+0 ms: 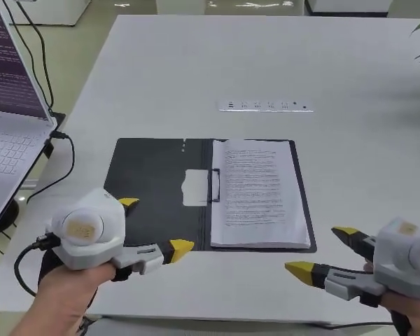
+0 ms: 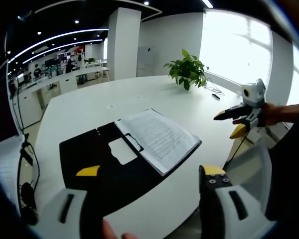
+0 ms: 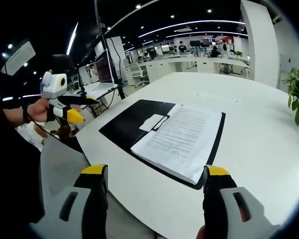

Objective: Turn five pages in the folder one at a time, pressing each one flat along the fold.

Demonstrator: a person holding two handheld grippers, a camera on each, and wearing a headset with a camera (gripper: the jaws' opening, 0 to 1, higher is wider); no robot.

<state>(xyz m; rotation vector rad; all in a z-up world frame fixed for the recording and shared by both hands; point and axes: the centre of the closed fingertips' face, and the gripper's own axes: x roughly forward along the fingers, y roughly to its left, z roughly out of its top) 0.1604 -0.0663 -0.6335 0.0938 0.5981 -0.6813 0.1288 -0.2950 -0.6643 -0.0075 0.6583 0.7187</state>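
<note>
Black and lying open, the folder (image 1: 154,189) rests flat near the middle of a white table (image 1: 196,63). Its inside cover is spread to the left, and a stack of printed pages (image 1: 257,192) sits on its right half. A black clip (image 1: 214,185) runs along the fold between the two halves, with a white blank label (image 1: 195,187) just beside it on the cover.

At the lower left of the head view, a hand holds the left gripper (image 1: 154,224). Its yellow-tipped jaws are spread wide with nothing between them. The right gripper view shows it held up in the air off the table's near edge, apart from the folder.

The right gripper (image 1: 322,250) is at the lower right, also in a hand. Its jaws are parted wide and empty, pointing toward the folder's near right corner without touching it. In its own view the pages lie ahead between the two jaw tips.

A laptop (image 1: 7,105) stands open at the table's left edge, and a dark cable (image 1: 63,164) trails beside it. A pale socket strip (image 1: 266,106) is set into the tabletop beyond the folder. A green plant (image 2: 188,72) stands near the far right corner.
</note>
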